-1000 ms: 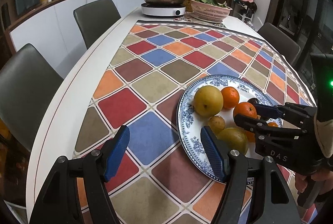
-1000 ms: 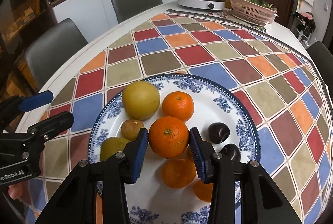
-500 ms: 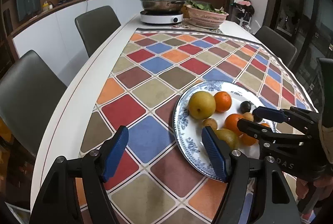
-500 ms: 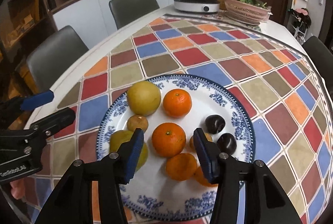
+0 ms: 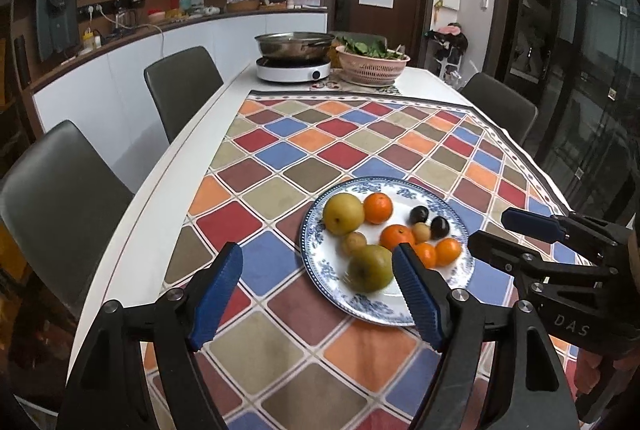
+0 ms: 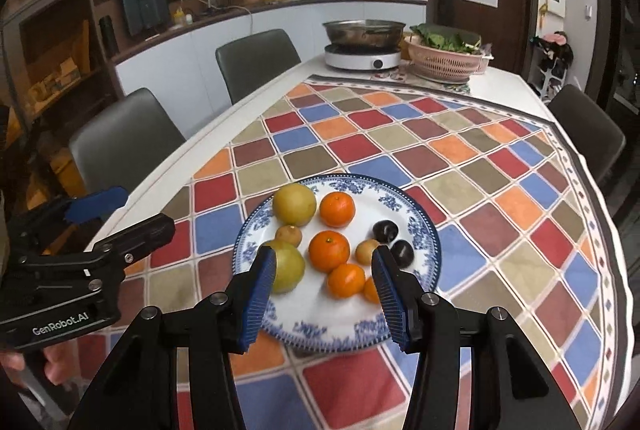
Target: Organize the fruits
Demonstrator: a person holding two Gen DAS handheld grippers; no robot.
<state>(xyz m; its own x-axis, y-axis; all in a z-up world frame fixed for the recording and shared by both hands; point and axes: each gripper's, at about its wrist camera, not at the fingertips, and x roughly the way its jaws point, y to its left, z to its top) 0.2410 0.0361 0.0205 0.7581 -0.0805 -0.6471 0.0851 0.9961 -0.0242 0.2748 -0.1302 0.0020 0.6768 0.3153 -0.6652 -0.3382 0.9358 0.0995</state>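
L gripper (image 5: 316, 294) fingers spread, just widened further, nothing between. R gripper (image 6: 324, 296) released, empty, above plate (image 6: 416, 226). Fruits (image 6: 329, 251) all on plate, near worktop's front-left edge, on checkered cloth (image 6: 460, 150).

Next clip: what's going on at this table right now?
A person holds a two-finger tool in each hand above a blue-and-white plate of fruit on a checkered tablecloth. Neither the left tool nor the right tool grips anything; both have just been opening. All the fruit, including the middle orange, lies on the plate.
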